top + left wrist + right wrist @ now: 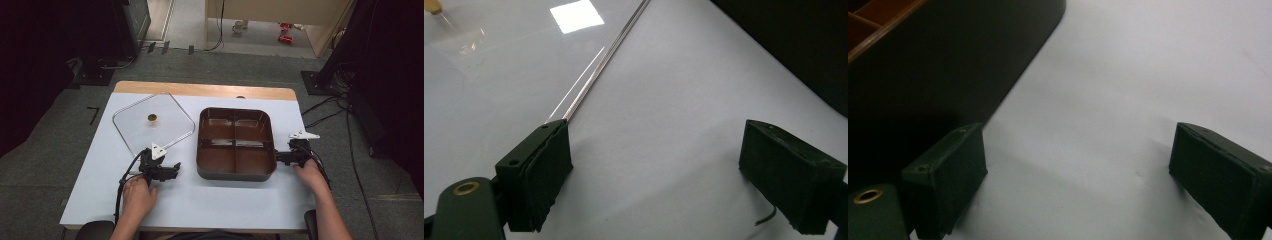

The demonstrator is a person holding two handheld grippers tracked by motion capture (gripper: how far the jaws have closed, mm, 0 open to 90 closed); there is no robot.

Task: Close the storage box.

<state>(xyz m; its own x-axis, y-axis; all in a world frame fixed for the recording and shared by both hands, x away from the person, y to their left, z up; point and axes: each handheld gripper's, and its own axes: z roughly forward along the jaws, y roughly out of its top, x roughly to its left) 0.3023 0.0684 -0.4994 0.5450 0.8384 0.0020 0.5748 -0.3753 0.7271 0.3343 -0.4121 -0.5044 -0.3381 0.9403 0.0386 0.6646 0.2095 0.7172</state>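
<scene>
I note left gripper (175,168) jaws spread, empty, at clear lid's (152,121) near edge, lid flat on table (210,200). Right gripper (280,156) agape beside brown tray (235,172), likely to steady it.

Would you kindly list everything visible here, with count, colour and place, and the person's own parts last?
table: one, white top with a wood edge at the back, centre of the high view
lid: one, clear with a small brown knob, flat on the table's left half
tray: one, brown, four compartments, all empty, right of the lid
cans: red, on the floor far behind the table; count unclear
mug: one, white, on the floor near the cans
left tongs: black, open, at the lid's near edge
right tongs: black, open, beside the tray's right wall
hands: two, one behind each tongs
</scene>
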